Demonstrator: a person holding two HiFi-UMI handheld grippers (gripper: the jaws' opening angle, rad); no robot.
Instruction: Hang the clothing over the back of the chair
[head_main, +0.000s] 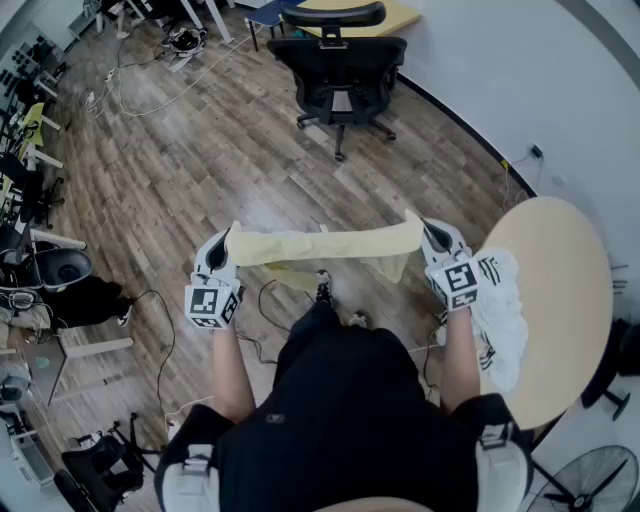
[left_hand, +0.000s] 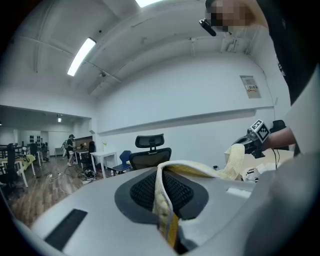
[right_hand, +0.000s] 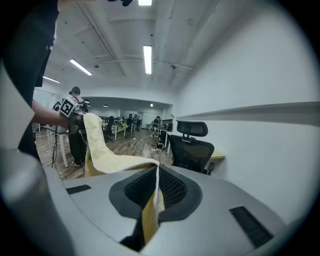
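The left hand-held gripper and the right hand-held gripper each have their jaws pressed together on one end of the cloth. This pale yellow garment is stretched level between them in front of the person, well above the floor. Each gripper view shows a fabric edge nipped between the ribbed pads. A loose fold hangs below the stretched edge near the right end. The chair, black with a headrest, stands well apart ahead, near the wall, so the carry to it is judged not yet done. Risks: each grip takes only a thin edge of fabric, so a sharp pull between the two grippers may draw the cloth out of one of them. The hanging fold may catch on the headrest and leave the garment bunched on one side of the back. The chair appears to stand on castors, so a push from the cloth or a gripper may roll or turn it. Cables lie on the floor near the person's feet and are a trip hazard on the approach. The floor is wood plank. A round worktop to the right carries a white garment with black stripes. Desks stand at the far side of the room.
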